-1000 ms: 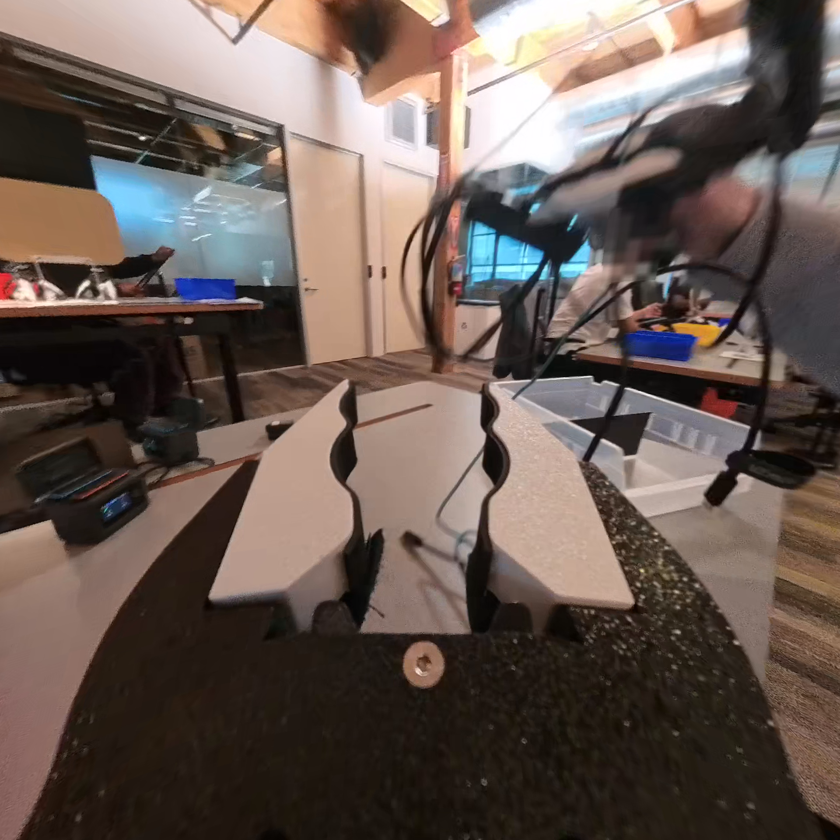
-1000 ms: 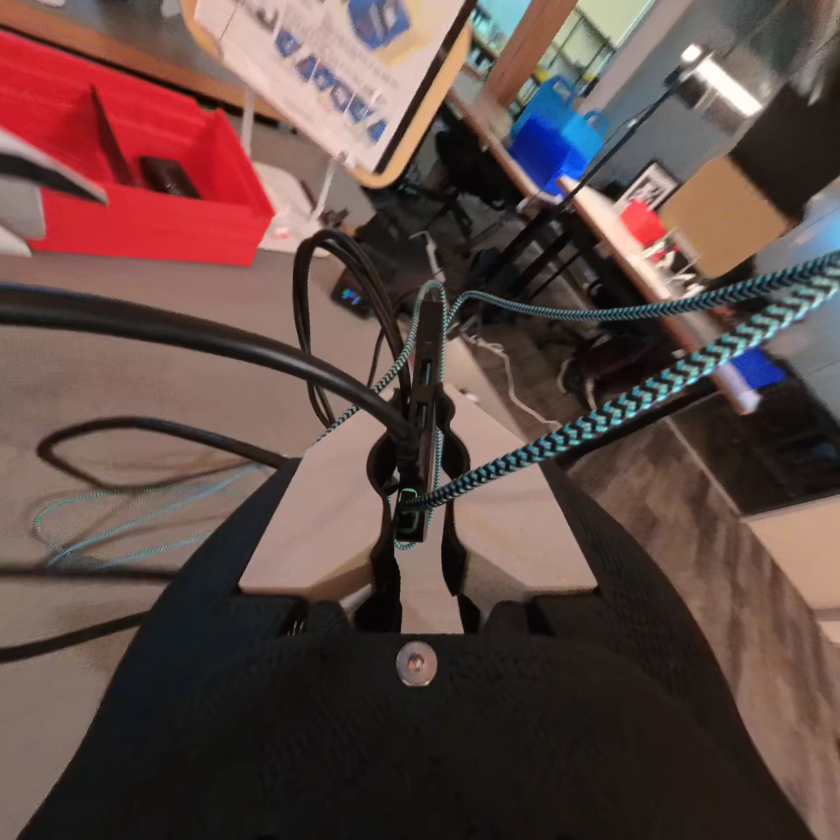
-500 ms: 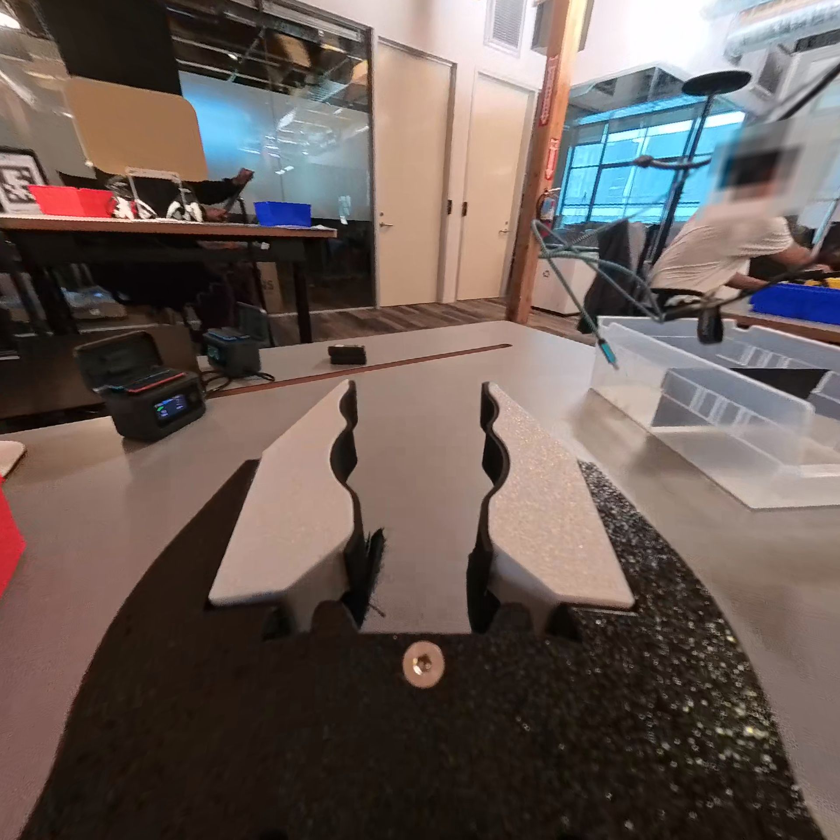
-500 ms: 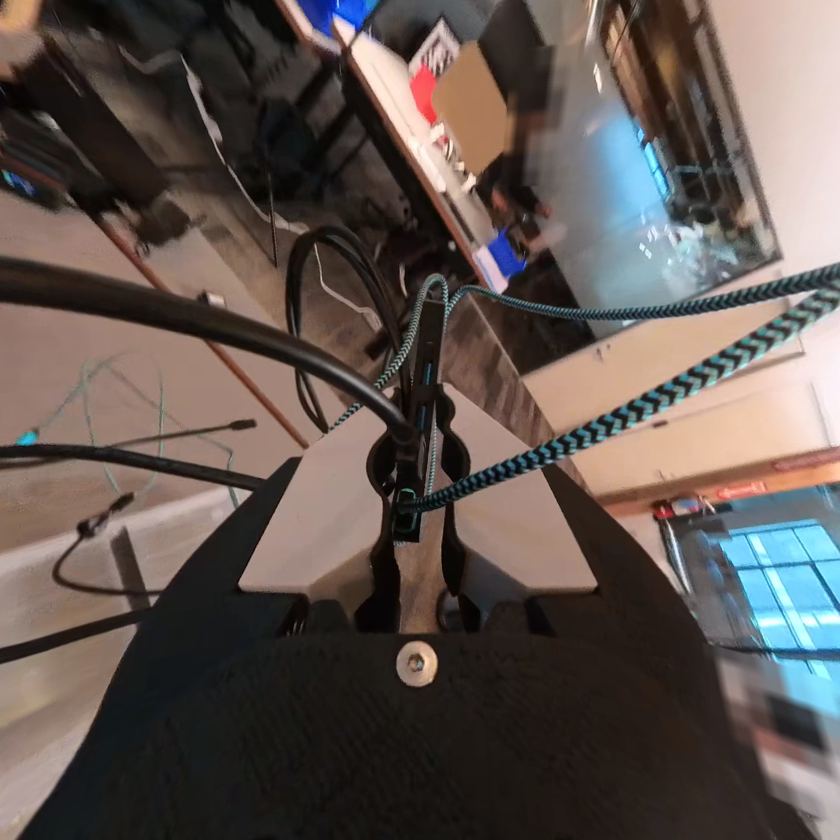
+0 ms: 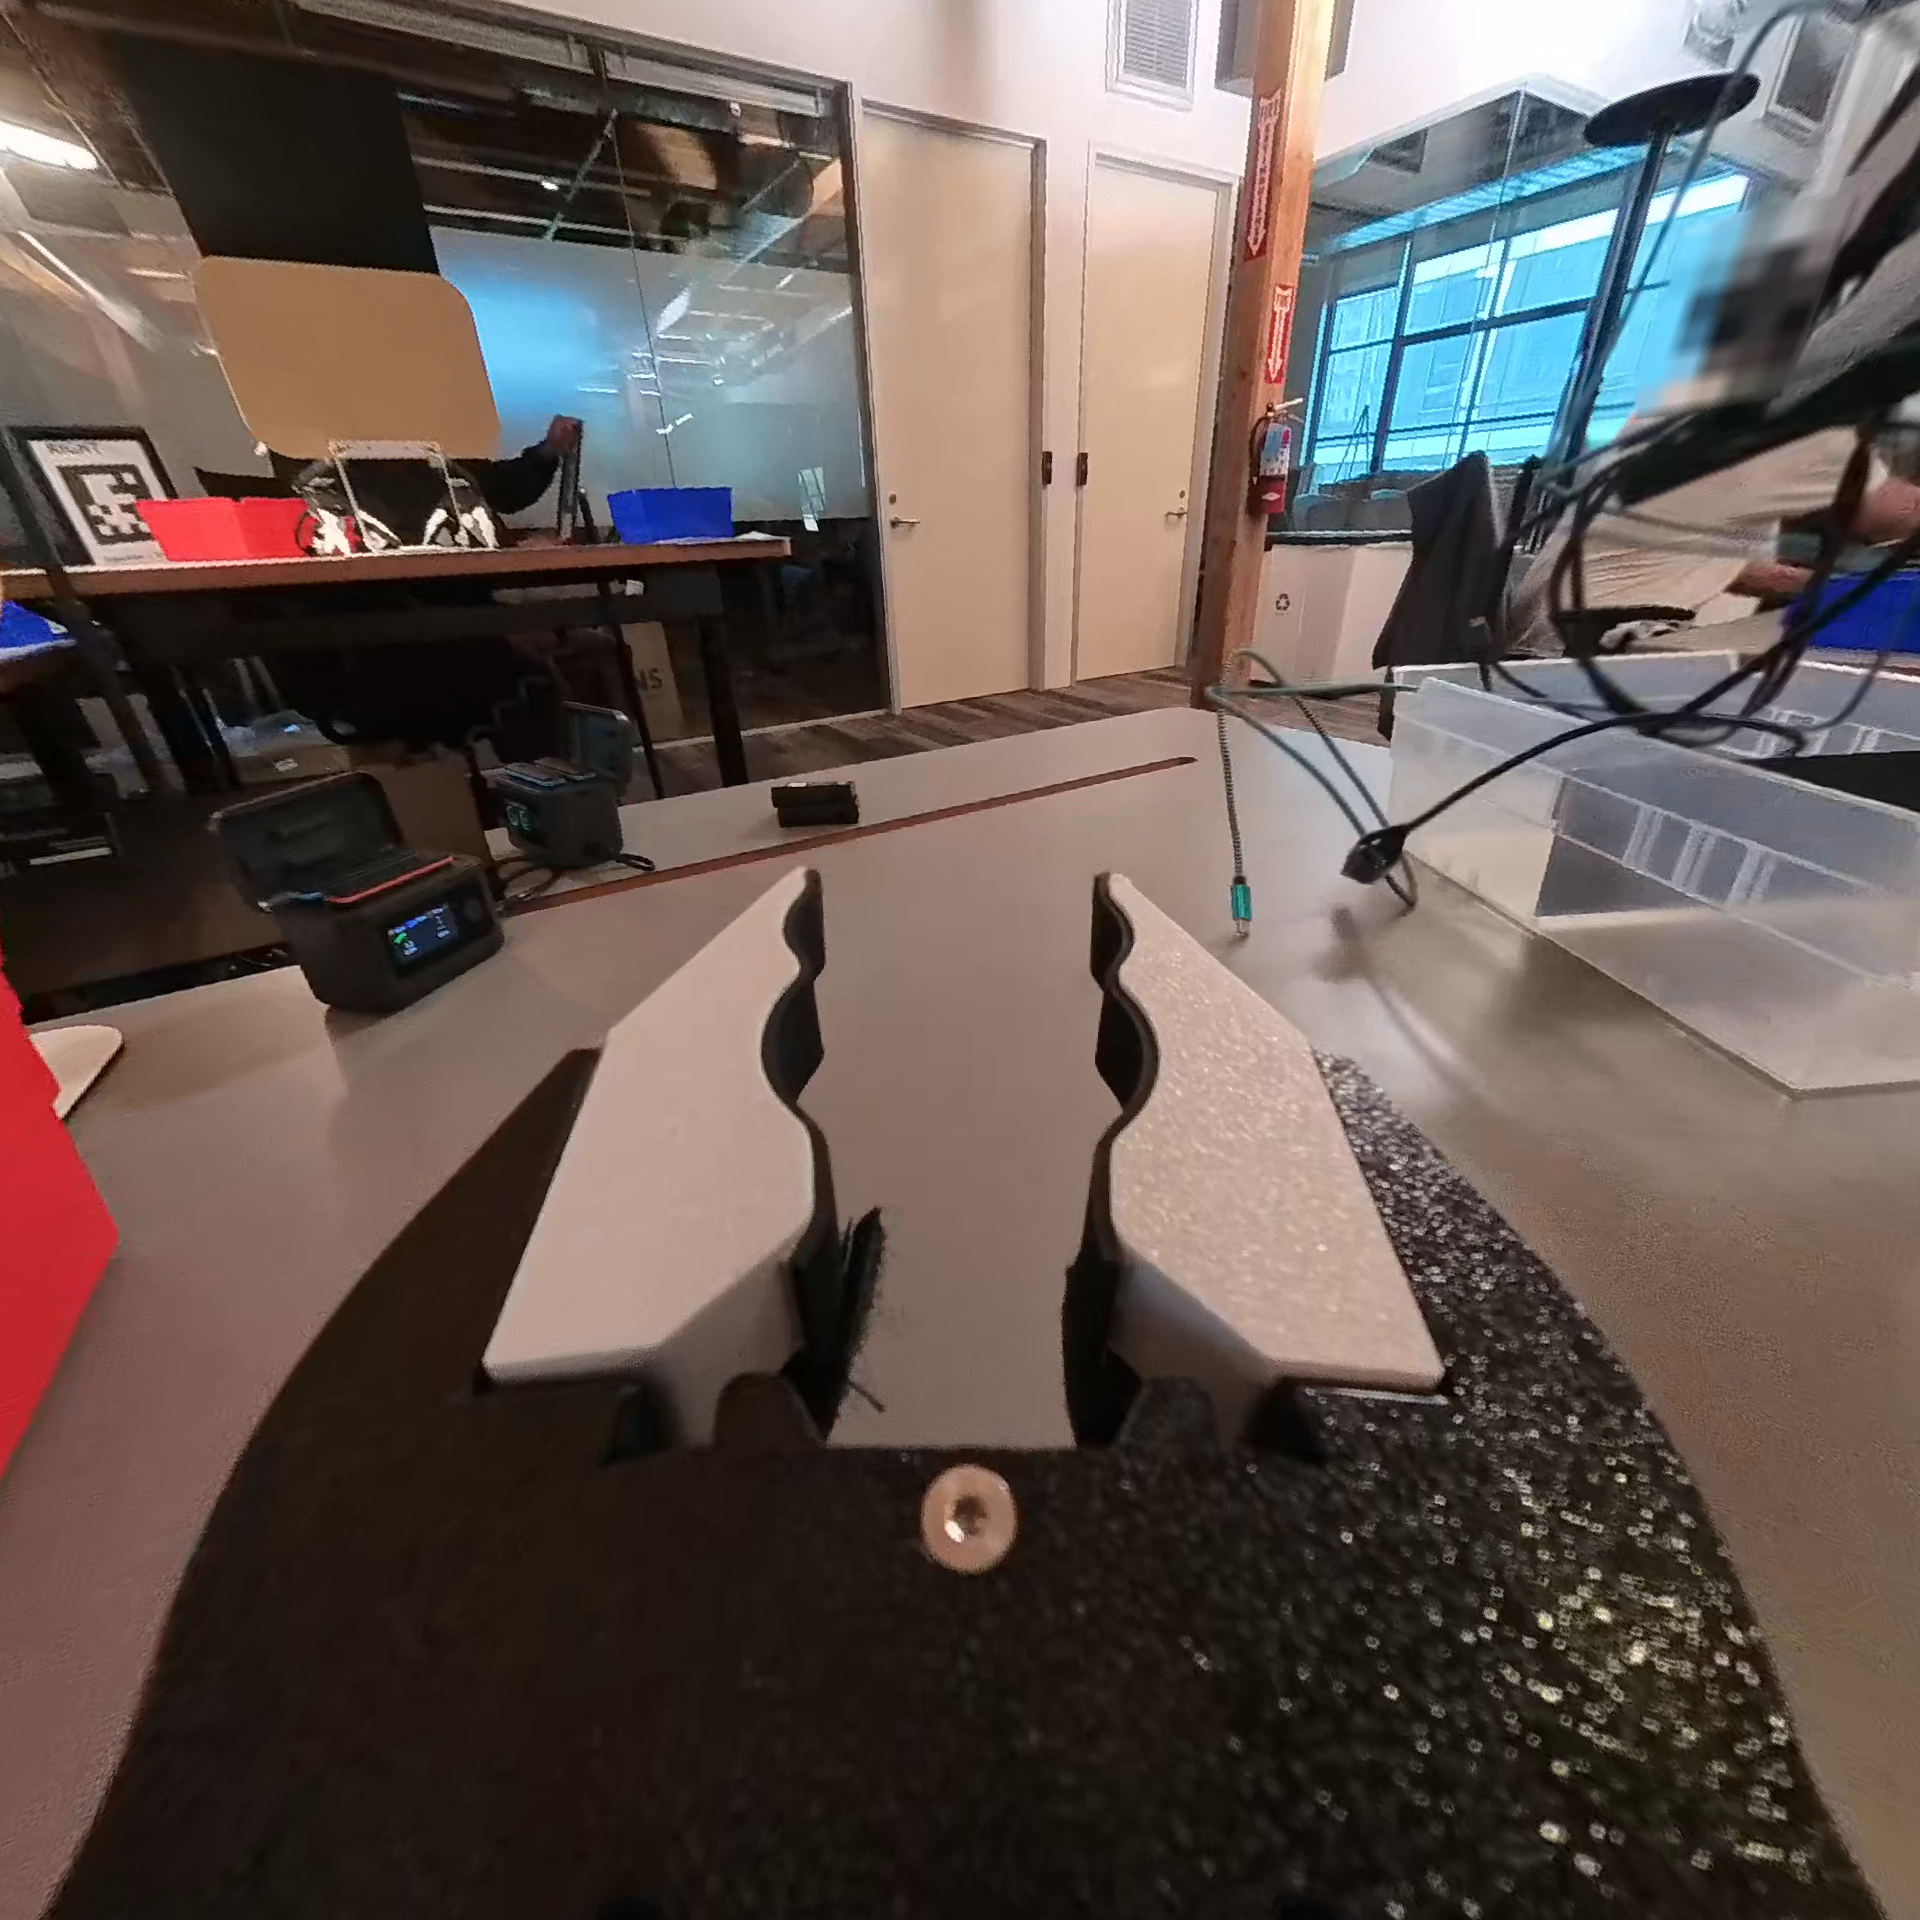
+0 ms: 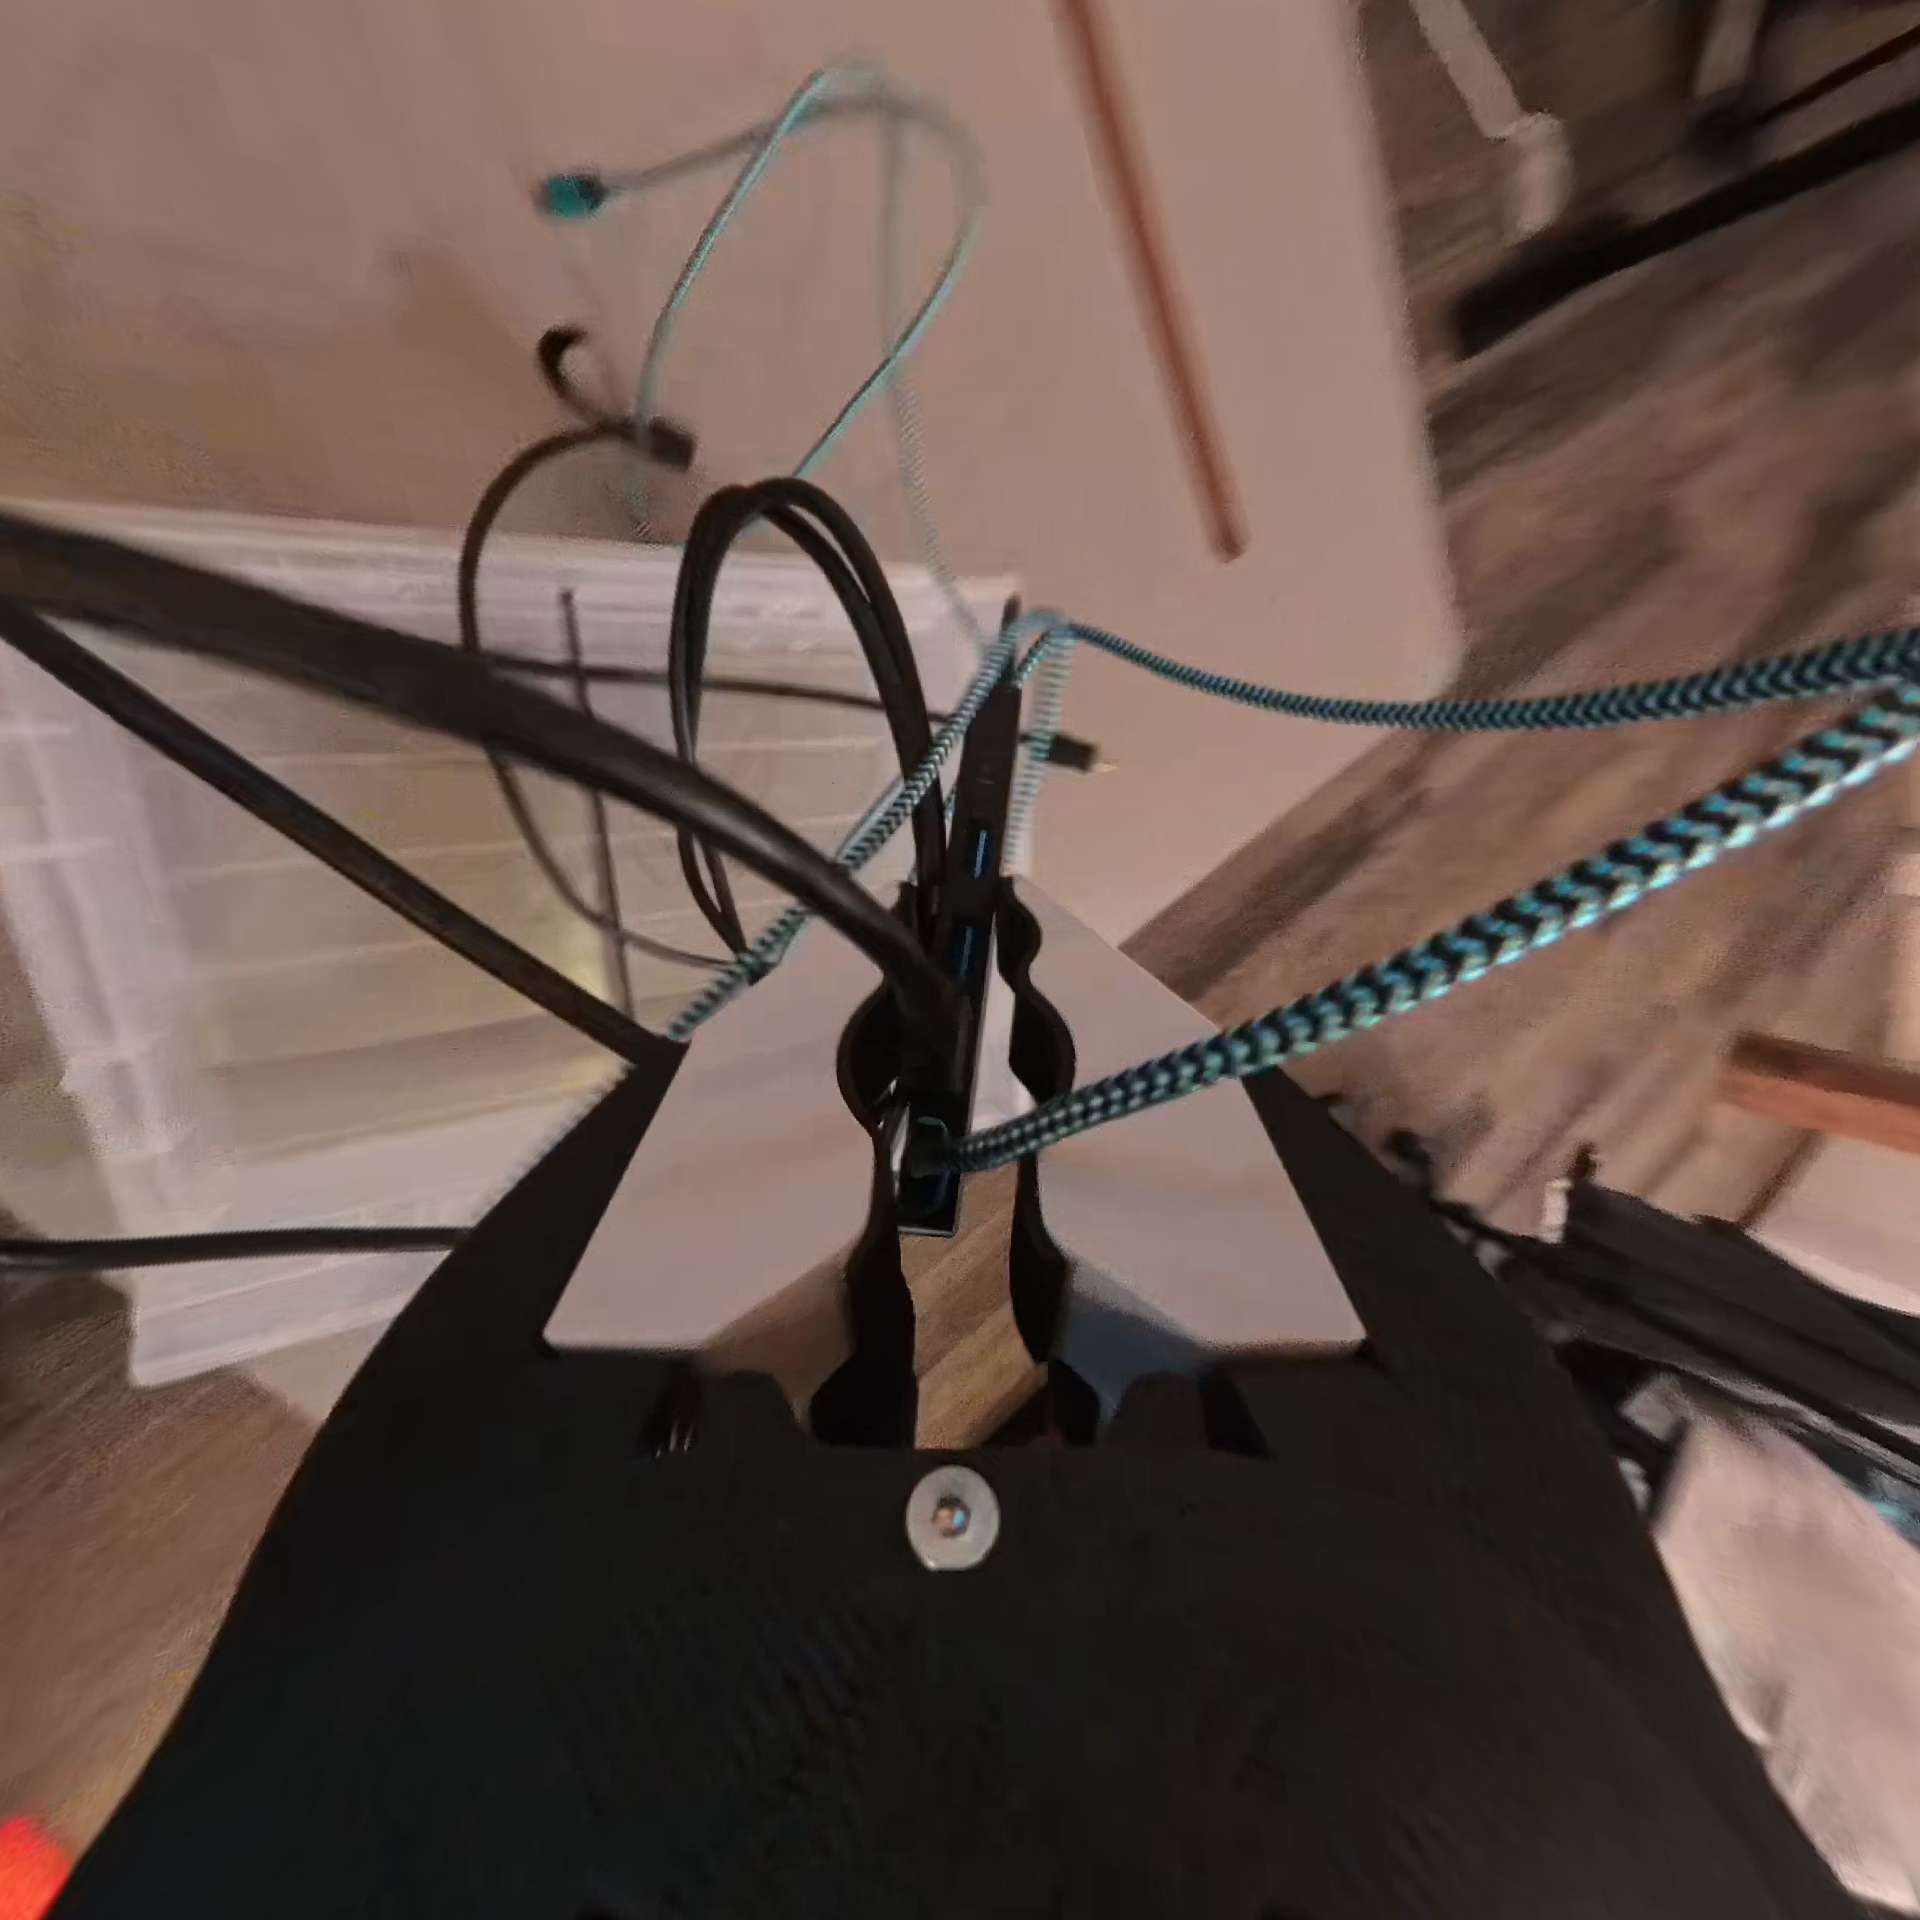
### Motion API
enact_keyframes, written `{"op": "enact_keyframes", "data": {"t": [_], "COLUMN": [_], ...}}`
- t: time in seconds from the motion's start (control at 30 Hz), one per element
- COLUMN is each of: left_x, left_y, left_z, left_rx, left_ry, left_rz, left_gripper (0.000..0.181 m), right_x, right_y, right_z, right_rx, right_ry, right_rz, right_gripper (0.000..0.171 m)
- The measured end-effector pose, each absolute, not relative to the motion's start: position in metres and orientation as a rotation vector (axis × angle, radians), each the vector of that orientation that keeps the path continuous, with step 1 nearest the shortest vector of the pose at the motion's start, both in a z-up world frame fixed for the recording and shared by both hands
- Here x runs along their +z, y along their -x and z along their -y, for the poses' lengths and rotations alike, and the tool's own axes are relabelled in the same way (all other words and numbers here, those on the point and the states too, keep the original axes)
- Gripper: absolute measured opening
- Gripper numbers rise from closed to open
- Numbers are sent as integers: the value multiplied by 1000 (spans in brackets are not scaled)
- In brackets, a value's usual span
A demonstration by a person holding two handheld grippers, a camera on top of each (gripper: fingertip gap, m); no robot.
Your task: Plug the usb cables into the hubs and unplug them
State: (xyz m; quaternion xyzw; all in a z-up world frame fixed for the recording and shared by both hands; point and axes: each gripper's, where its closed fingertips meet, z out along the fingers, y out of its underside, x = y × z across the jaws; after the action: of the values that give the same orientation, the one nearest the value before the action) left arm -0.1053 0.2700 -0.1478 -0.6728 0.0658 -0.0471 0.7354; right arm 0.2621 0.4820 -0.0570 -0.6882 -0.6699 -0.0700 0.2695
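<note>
My right gripper is shut on a slim black USB hub, held in the air over the clear bin. A teal braided cable and black cables are plugged into the hub and hang from it. In the left wrist view my left gripper is open and empty, low over the grey table. The right gripper with the hub shows blurred at that view's upper right. A teal plug and a black plug dangle just above the table.
A clear plastic bin stands on the right of the table. A dark charger case and a small black block sit at the far left and back. A red bin is at the left edge. Other tables and people are behind. The left gripper's tips are roughly 45 centimeters from the right gripper's. My left gripper's tips are some 30 centimeters from the dark charger case.
My right gripper has swung the hub and its cables round toward the clear bin, so the view now looks down on it. The dangling plugs have dropped near the table. My left gripper stayed open.
</note>
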Motion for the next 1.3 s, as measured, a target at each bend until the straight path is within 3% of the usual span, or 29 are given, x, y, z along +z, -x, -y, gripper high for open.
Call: {"op": "enact_keyframes", "data": {"t": [0.27, 0.6, 0.67, 0.83, 1.03, 1.2, 1.3], "left_x": [-152, -154, -155, -154, -155, -155, -153], "left_y": [102, 100, 99, 100, 104, 108, 106], "left_z": [-272, -274, -275, -275, -275, -275, -274], "left_rx": [-117, -130, -121, -118, -136, -139, -117], "left_ry": [1497, 1508, 1510, 1510, 1510, 1505, 1496], "left_rz": [-154, -154, -161, -160, -128, -107, -124], "left_gripper": [45, 44, 44, 45, 47, 47, 47], "right_x": [-149, -219, -209, -145, -72, -17, -32], "right_y": [-282, -295, -304, -342, -365, -301, -197], "right_z": [-513, -508, -504, -488, -492, -492, -474], "right_rx": [-161, -84, -128, -346, -548, -623, -433], "right_ry": [2202, 2328, 2367, 2542, 2611, 2269, 1880], "right_rz": [2032, 2024, 2016, 2001, 1762, 1767, 2027], "right_gripper": [12, 13, 14, 58, 71, 74, 83]}}
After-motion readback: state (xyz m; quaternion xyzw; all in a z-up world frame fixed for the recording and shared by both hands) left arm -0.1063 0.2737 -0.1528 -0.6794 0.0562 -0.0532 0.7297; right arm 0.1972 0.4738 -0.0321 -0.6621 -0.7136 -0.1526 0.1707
